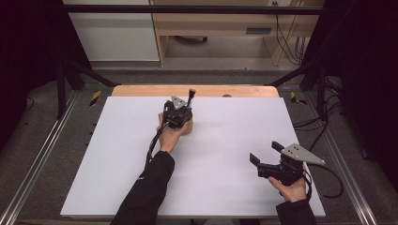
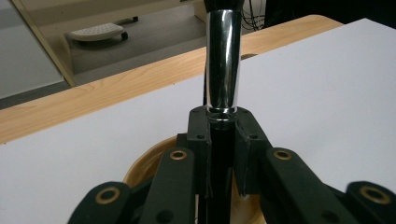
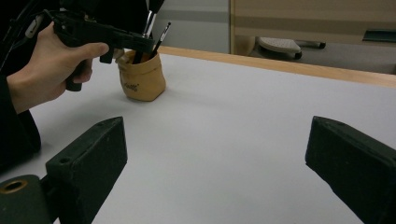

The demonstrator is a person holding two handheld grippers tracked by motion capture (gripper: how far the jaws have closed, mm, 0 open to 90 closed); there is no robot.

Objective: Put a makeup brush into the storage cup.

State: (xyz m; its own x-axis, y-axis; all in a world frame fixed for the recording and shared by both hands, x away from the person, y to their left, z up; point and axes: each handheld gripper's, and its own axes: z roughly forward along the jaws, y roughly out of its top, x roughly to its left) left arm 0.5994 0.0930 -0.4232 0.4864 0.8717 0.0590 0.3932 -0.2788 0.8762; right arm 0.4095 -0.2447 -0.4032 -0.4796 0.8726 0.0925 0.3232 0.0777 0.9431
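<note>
The left tool (image 1: 186,107) is clenched on a brush (image 2: 223,65), a slim stick with a black handle and a chrome ferrule, which stands nearly upright in a small tan pouch (image 3: 141,77) near the far edge of the desk (image 1: 225,154). In the left tool view the two jaws meet tight around the handle just below the chrome sleeve, and the pouch's round mouth (image 2: 154,161) sits right underneath them. In the right tool view at least one more thin dark stick (image 3: 162,36) leans in the same pouch.

The step in hand looks like the brush either going into the pouch or being drawn out of it; the frames do not settle which. The brush's lower end is hidden inside the pouch, so how deep it sits cannot be told.

The right tool (image 1: 266,156) is released, its jaws wide apart with nothing between them, and it rests low over the near right part of the desk, well apart from the pouch.

If the brush is being placed, the next move calls for a gentle lowering until it bottoms out, then an easy release so it leans against the rim without tipping the soft pouch. If it is being taken, a straight lift along its own axis is needed, since a sideways pull would likely drag the light pouch along or knock the neighbouring stick. The free right tool could steady the pouch.
</note>
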